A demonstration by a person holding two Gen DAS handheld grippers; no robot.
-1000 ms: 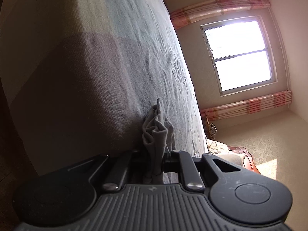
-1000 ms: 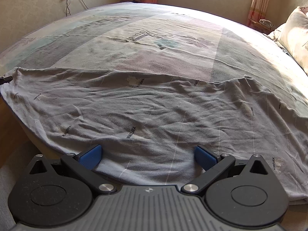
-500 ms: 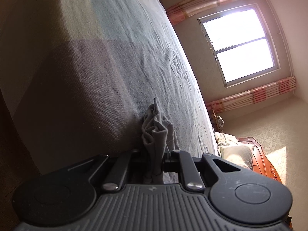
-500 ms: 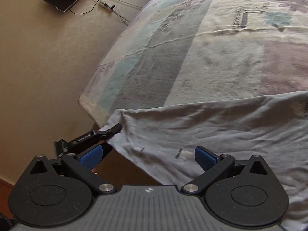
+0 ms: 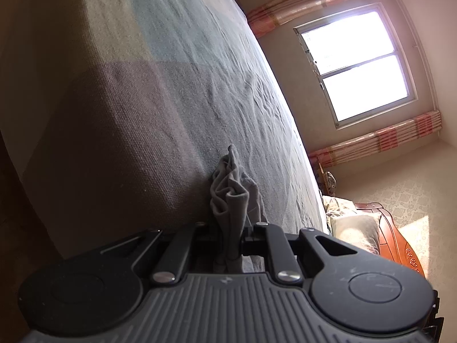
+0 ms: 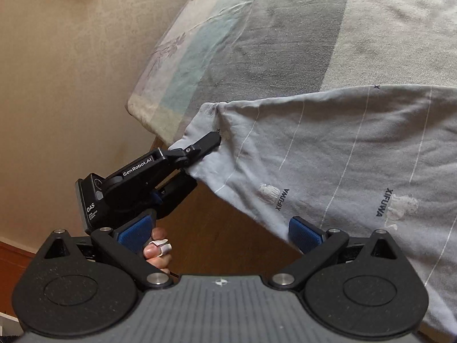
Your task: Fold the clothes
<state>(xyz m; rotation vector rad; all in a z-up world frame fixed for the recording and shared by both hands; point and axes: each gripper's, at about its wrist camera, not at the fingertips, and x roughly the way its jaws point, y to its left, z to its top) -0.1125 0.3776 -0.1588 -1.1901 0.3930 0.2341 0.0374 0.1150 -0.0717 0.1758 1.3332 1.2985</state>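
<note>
Grey garment (image 6: 328, 154) lies spread on the bed (image 6: 285, 28), its left corner pinched in the closed left gripper (image 6: 212, 140); right gripper (image 6: 220, 233) hovers wide open, empty, near the garment's near edge.

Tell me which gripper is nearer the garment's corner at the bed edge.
Left. The left gripper is clamped on the grey garment at that corner; the right gripper hangs open below its hem, off the bed.

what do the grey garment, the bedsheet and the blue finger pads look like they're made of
Grey garment: seems a soft, matte cotton-like knit; it drapes and bunches where the left gripper pinches it.
Bedsheet: a woven fabric, matte, with visible coarse weave and fine creases.
Blue finger pads of the right gripper: probably textured rubber or foam; ribbed, dull surface.
</note>
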